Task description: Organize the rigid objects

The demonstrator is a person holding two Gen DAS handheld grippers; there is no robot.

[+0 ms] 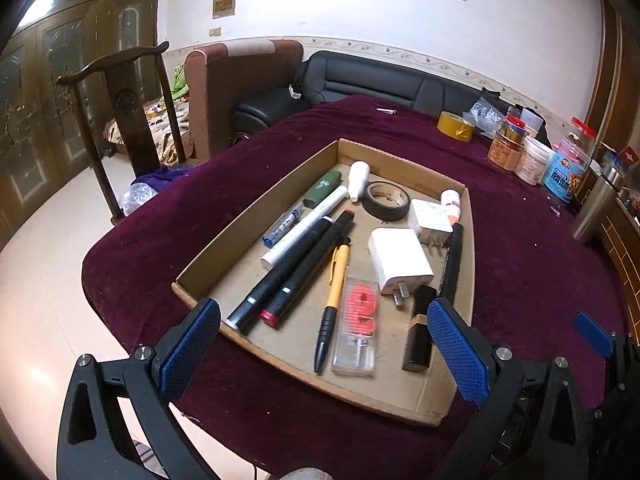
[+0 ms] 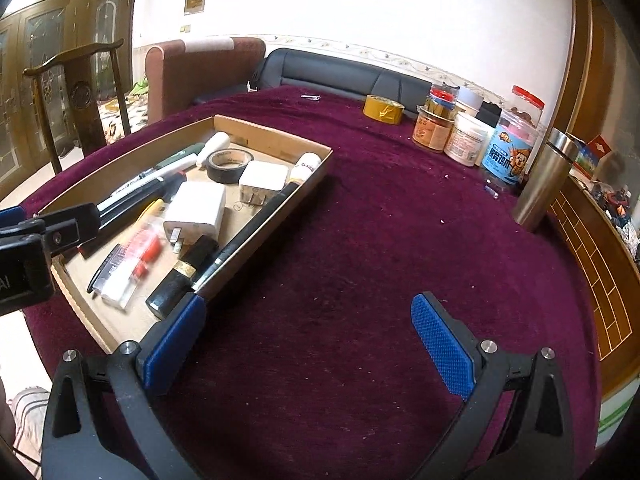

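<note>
A shallow cardboard tray sits on the maroon tablecloth, toward the left side of the table, and every loose item lies inside it. Along its left half run a blue-capped pen, a white marker and two black markers side by side; a green lighter and a small white bottle lie at the far end. Near the middle are a yellow mechanical pencil and a clear case with red contents. To the right lie a roll of black tape, two white chargers — one nearer, one farther — a black lipstick tube, and a long black tool against the right wall.

The left gripper hovers over the tray's near edge, its blue pads spread wide and holding nothing. The right gripper hangs over bare cloth just right of the tray, likewise released and empty.

At the far right of the table stand a yellow tape roll, several jars and a steel flask.
</note>
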